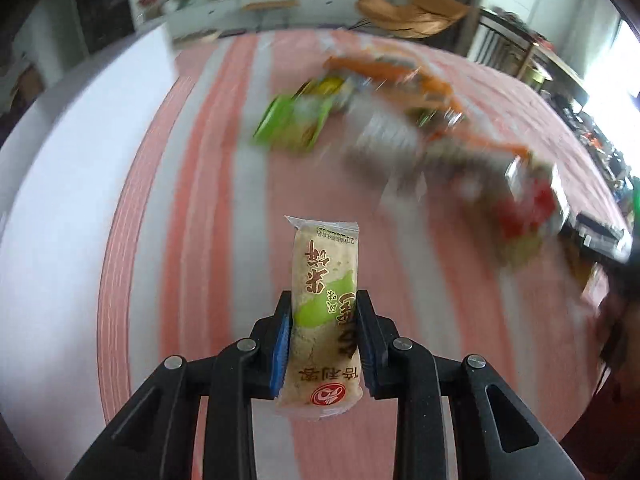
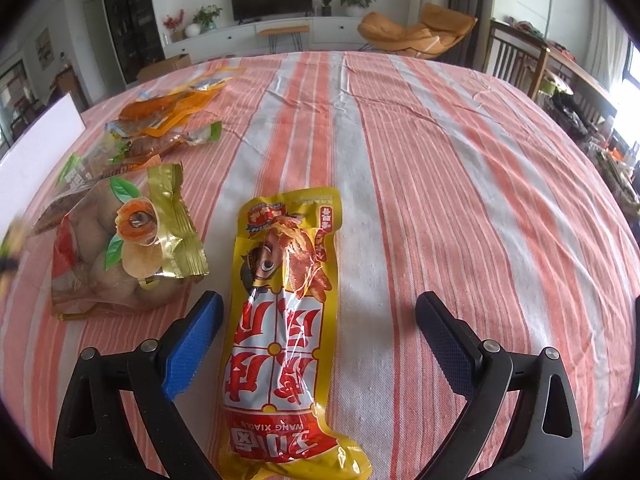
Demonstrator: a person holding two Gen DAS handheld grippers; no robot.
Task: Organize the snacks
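Note:
My left gripper (image 1: 323, 300) is shut on a beige rice-cracker packet (image 1: 324, 276) with a green patch and holds it upright above the striped tablecloth (image 1: 208, 184). Beyond it a blurred pile of snack packets (image 1: 384, 120) lies on the cloth, with a green packet (image 1: 290, 122) at its left. My right gripper (image 2: 318, 304) is open and empty. Its fingers straddle a yellow and red chicken-feet packet (image 2: 282, 316) that lies flat on the cloth. A gold bag of round fruits (image 2: 120, 248) lies to the left, and orange and brown packets (image 2: 168, 120) lie farther back left.
A white board (image 2: 40, 148) stands at the table's left edge; it also shows in the left wrist view (image 1: 68, 176). The orange and white striped cloth (image 2: 460, 184) covers the table. An orange chair (image 2: 416, 32) and a TV cabinet stand beyond the far edge.

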